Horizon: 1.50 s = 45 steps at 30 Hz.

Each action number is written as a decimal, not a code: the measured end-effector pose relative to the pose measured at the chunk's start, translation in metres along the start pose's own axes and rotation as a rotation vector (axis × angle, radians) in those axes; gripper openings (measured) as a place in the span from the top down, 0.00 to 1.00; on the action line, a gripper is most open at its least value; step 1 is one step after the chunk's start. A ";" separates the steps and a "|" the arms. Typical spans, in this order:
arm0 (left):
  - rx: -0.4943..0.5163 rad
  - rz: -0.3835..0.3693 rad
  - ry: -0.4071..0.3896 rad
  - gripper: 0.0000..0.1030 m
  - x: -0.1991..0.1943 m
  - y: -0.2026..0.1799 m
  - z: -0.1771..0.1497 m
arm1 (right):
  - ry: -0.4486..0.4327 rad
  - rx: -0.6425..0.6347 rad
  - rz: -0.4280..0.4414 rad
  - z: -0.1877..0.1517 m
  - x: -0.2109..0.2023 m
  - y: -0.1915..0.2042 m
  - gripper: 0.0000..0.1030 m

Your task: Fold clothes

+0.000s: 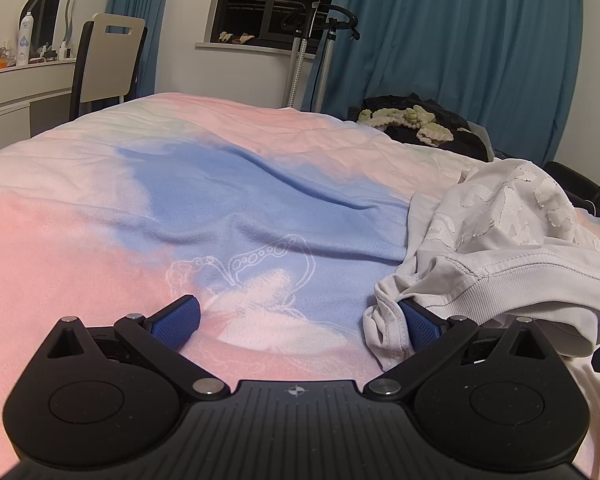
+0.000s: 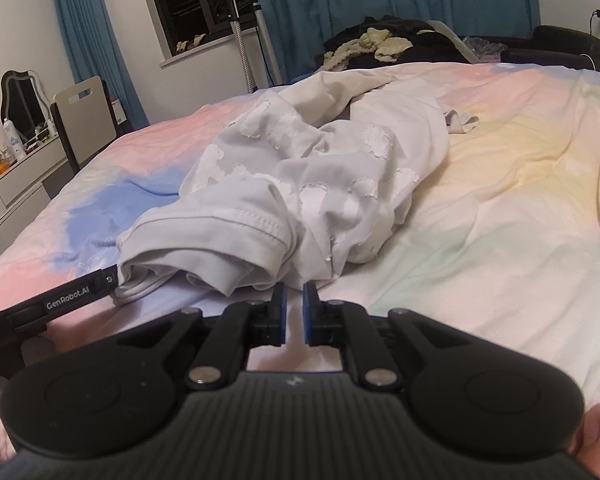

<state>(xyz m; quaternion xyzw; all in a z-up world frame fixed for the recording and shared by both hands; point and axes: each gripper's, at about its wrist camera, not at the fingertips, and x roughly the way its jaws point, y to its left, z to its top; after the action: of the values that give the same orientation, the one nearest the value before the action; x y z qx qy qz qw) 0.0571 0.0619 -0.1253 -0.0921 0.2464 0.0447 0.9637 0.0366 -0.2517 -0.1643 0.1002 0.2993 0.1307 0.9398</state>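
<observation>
A crumpled white T-shirt (image 1: 500, 240) with raised white print lies bunched on the bed; in the right wrist view the T-shirt (image 2: 320, 172) fills the middle. My left gripper (image 1: 300, 320) stands wide open low over the blanket. Its right finger pad (image 1: 418, 326) touches the shirt's ribbed hem, and its left pad rests on bare blanket. My right gripper (image 2: 294, 300) is shut, with only a thin slit between the blue pads and no cloth in it. It sits just in front of the shirt's near fold. One arm of the left gripper (image 2: 72, 300) reaches under the hem.
A pastel blanket (image 1: 220, 200) covers the bed. A dark clothes pile with a cream knit (image 2: 380, 40) lies at the far edge. A chair (image 1: 108, 60), a white dresser (image 1: 16, 88) and a garment steamer stand (image 1: 304, 40) are beyond the bed, by blue curtains.
</observation>
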 end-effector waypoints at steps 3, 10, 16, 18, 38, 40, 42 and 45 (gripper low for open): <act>0.000 0.000 0.000 0.00 0.000 -0.001 0.000 | -0.008 -0.005 -0.001 0.000 -0.001 0.001 0.90; -0.001 -0.001 -0.001 0.00 0.000 0.000 -0.001 | -0.002 -0.007 0.002 0.000 0.003 0.002 0.90; -0.001 -0.001 -0.001 0.00 0.000 0.000 0.000 | -0.009 -0.009 -0.003 0.001 0.003 0.002 0.90; -0.001 0.000 -0.001 0.00 0.000 -0.001 0.000 | -0.011 -0.011 -0.007 0.000 0.002 0.002 0.90; -0.001 0.000 -0.001 0.00 0.000 -0.001 0.000 | -0.019 -0.014 -0.012 0.001 0.001 0.003 0.90; -0.001 0.000 -0.001 0.00 0.000 -0.001 0.000 | -0.019 -0.010 -0.011 0.001 0.002 0.003 0.90; -0.001 0.000 -0.001 0.00 0.000 0.000 0.000 | -0.021 -0.005 -0.010 0.002 0.003 0.003 0.90; -0.001 -0.001 -0.001 0.00 0.000 0.000 0.000 | -0.024 -0.010 -0.007 0.002 0.004 0.004 0.90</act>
<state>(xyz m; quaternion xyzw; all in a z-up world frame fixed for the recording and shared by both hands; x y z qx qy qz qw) 0.0573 0.0620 -0.1256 -0.0925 0.2461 0.0446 0.9638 0.0401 -0.2468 -0.1636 0.0962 0.2876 0.1277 0.9443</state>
